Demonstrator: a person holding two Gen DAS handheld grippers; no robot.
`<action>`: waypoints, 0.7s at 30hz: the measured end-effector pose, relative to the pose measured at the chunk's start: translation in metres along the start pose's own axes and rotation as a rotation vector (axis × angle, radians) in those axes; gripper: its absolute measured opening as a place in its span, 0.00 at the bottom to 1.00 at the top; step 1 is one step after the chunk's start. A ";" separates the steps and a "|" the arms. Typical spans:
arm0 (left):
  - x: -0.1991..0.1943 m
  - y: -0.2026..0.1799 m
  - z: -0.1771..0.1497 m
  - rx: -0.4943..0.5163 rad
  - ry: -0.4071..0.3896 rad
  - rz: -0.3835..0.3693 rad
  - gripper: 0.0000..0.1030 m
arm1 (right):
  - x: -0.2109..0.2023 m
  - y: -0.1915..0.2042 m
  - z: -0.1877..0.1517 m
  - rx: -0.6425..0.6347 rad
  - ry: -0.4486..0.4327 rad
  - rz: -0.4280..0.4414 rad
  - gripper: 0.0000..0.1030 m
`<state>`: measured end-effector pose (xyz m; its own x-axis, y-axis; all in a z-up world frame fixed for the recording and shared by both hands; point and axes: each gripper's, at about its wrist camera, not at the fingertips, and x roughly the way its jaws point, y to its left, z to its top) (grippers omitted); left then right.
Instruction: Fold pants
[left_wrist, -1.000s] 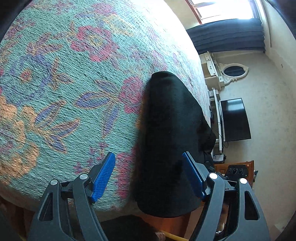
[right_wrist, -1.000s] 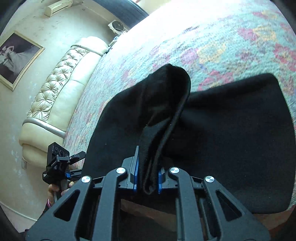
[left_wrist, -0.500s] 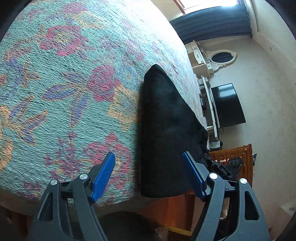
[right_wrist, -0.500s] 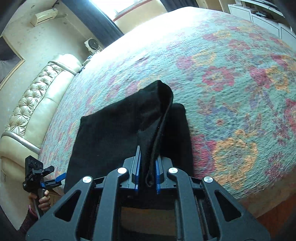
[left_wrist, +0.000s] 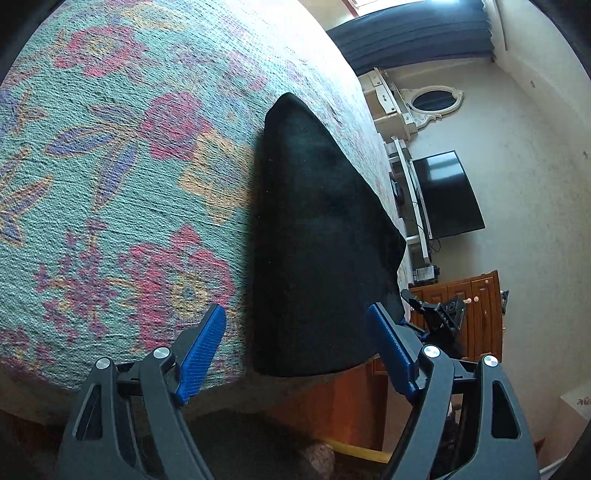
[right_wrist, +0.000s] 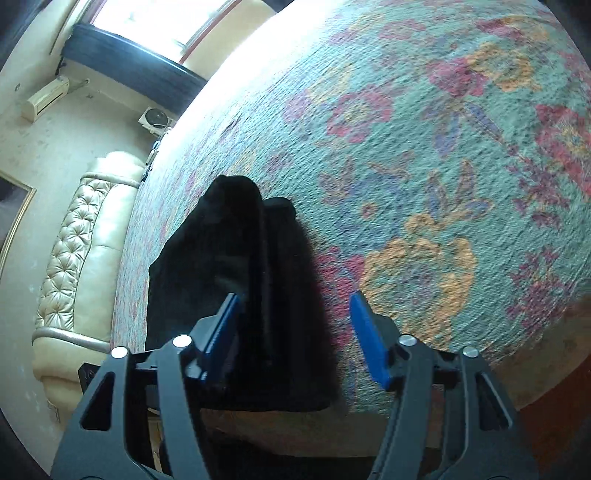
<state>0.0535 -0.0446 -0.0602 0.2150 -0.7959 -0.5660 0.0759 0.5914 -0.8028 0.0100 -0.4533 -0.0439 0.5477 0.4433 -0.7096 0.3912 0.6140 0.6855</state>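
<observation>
Both tools, left (left_wrist: 299, 350) and right (right_wrist: 293, 330), hang spread above folded black pants (left_wrist: 317, 236).

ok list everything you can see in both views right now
pants: one, black, folded on the bedspread at its near edge
bedspread: one, teal with pink, orange and blue flowers, covers the bed
headboard: one, cream, tufted, left in right view
curtain: one, dark blue, by the window
television: one, black, on the wall
mirror: one, oval, white frame
cabinet: one, brown wood
left gripper: open, blue pads
right gripper: open, blue pads
</observation>
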 end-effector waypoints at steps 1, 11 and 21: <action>0.000 0.004 -0.002 -0.015 -0.003 -0.012 0.75 | 0.001 -0.007 -0.001 0.026 0.012 0.022 0.66; 0.010 0.025 -0.015 -0.120 -0.031 -0.084 0.75 | 0.031 -0.028 -0.016 0.182 0.137 0.294 0.85; 0.022 0.025 -0.011 -0.132 -0.036 -0.144 0.76 | 0.040 -0.007 -0.022 0.100 0.177 0.287 0.86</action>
<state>0.0493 -0.0484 -0.0948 0.2461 -0.8646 -0.4379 -0.0195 0.4473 -0.8942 0.0133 -0.4256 -0.0810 0.5125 0.7002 -0.4970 0.3156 0.3847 0.8674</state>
